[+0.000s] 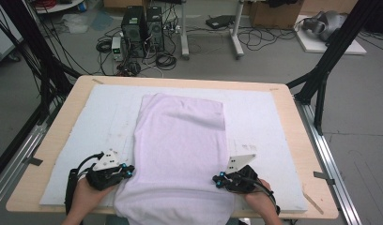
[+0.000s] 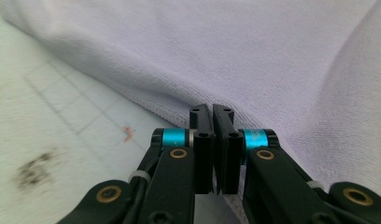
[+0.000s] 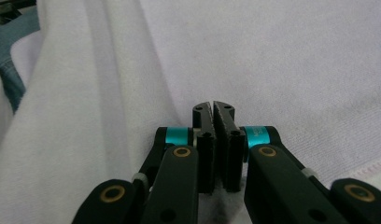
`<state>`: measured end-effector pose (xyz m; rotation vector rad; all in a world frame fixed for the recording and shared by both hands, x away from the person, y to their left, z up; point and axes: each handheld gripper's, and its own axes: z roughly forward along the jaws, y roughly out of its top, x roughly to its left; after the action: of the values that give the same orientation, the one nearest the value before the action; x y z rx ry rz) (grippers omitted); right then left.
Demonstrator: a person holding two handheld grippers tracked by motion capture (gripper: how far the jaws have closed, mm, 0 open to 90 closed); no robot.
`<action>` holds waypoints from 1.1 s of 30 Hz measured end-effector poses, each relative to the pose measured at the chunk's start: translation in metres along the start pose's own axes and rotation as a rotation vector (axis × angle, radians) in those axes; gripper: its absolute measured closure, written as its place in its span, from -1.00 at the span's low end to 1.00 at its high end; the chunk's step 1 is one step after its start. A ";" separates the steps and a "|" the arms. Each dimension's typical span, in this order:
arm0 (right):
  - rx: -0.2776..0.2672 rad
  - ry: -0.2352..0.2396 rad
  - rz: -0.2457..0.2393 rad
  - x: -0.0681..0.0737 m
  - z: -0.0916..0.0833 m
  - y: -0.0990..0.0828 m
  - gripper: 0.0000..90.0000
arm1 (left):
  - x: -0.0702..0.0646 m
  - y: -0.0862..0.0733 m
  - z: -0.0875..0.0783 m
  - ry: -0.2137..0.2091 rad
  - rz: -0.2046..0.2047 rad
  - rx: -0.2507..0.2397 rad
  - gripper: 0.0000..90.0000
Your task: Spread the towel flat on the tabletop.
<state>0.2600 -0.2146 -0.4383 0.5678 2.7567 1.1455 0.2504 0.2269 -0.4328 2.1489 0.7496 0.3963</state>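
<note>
Left gripper (image 1: 128,171): at the near left of the table, pointing right at the cloth's left edge; seen along it (image 2: 213,112), its fingers are closed together, tips at the hem; whether a fold is pinched between them I cannot tell.
Right gripper (image 1: 217,181): at the near right, pointing left at the cloth's right edge; seen along it (image 3: 214,108), its fingers are closed together with cloth all round the tips; whether any is pinched I cannot tell.
Hands: left hand (image 1: 86,192) and right hand (image 1: 257,199) come in over the near edge, one each side of the cloth.
Cloth (image 1: 180,150): pale lilac garment lying flat in the middle of the mat; long axis runs near to far; near end hangs over the table's near edge, far end is a straight folded edge short of the mat's far side.
Mat (image 1: 269,122): white sheet under the cloth, bare strips left and right, wider on the right; faint grid lines and a dark smudge beside the left gripper.
Table (image 1: 63,117): wooden rim shows round the mat on all sides.
Beyond: floor with computers (image 1: 142,30) and cables.
</note>
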 end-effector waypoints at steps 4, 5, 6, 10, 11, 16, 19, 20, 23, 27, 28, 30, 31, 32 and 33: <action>0.000 0.028 -0.016 0.008 -0.008 0.000 0.97 | 0.003 -0.002 -0.022 0.028 -0.005 -0.021 0.93; -0.004 0.034 -0.025 0.011 -0.010 0.000 0.97 | 0.004 -0.003 -0.028 0.027 -0.006 -0.026 0.93; -0.007 0.033 -0.030 0.013 -0.014 0.001 0.97 | 0.004 -0.003 -0.034 0.026 -0.011 -0.035 0.91; -0.053 0.002 -0.024 0.010 -0.028 0.007 0.80 | 0.006 0.002 -0.034 0.047 -0.020 -0.025 0.42; -0.049 -0.019 -0.020 0.007 -0.028 0.010 0.63 | 0.007 0.005 -0.030 0.034 -0.019 -0.023 0.33; 0.009 -0.073 0.029 -0.020 -0.010 0.021 0.44 | 0.013 0.014 0.006 -0.005 -0.014 0.039 0.32; 0.086 -0.051 0.040 -0.026 0.003 0.016 0.50 | 0.015 0.009 0.023 -0.022 0.000 0.091 0.52; 0.082 -0.053 0.039 -0.024 0.005 0.013 0.60 | 0.016 0.008 0.022 -0.029 -0.004 0.075 0.67; 0.063 -0.025 0.034 -0.021 0.002 0.008 0.95 | 0.016 0.006 0.020 -0.032 -0.004 0.071 0.92; 0.059 -0.005 0.015 -0.014 -0.001 0.007 0.98 | 0.013 0.005 0.015 -0.018 0.011 0.068 0.94; 0.051 0.020 0.008 -0.011 -0.003 0.006 0.99 | 0.012 0.004 0.012 -0.018 0.011 0.065 0.94; 0.031 0.047 0.003 -0.006 -0.007 0.006 0.99 | 0.011 0.003 0.006 -0.029 0.004 0.052 0.94; 0.026 0.058 -0.001 -0.004 -0.009 0.006 0.99 | 0.010 0.003 0.002 -0.037 0.001 0.048 0.94; 0.022 0.070 -0.007 -0.002 -0.012 0.007 0.98 | 0.010 0.004 -0.001 -0.047 0.001 0.042 0.92; 0.015 0.053 -0.018 -0.001 -0.015 0.007 0.97 | 0.008 0.005 -0.005 -0.048 -0.003 0.031 0.85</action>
<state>0.2594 -0.2201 -0.4225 0.5212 2.8116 1.1534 0.2559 0.2326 -0.4250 2.1785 0.7363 0.3324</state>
